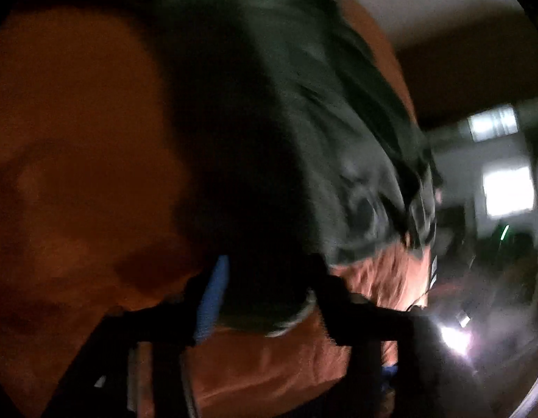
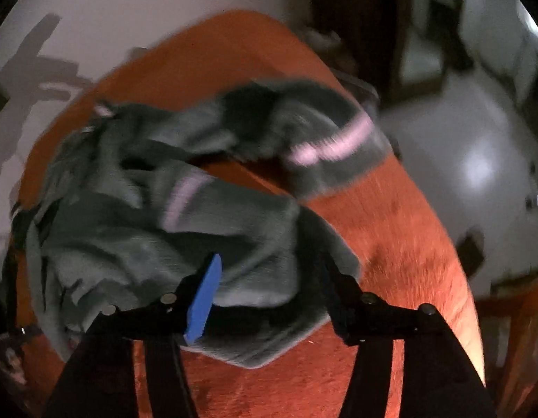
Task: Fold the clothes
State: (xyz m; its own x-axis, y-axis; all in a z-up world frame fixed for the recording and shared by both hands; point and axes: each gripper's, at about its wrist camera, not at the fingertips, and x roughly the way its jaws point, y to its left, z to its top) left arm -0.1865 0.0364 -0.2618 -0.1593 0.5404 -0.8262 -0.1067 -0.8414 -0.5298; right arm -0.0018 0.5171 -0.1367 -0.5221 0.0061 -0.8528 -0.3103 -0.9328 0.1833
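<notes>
A grey-green garment (image 2: 157, 209) with pale pink stripes lies crumpled on an orange table (image 2: 401, 244). My right gripper (image 2: 269, 278) stands with its jaws wide apart over the garment's near edge; cloth lies between the fingers, not pinched. In the left wrist view the same garment (image 1: 321, 122) hangs close before the lens, blurred and dark. My left gripper (image 1: 269, 285) has its fingers apart with a fold of the cloth between them; whether it is held I cannot tell. The orange table (image 1: 77, 139) shows behind.
A pale wall (image 2: 129, 17) stands behind the table. A pale floor (image 2: 477, 174) and dark wooden furniture (image 2: 356, 17) lie to the right. Bright windows (image 1: 505, 188) show at the right of the left wrist view.
</notes>
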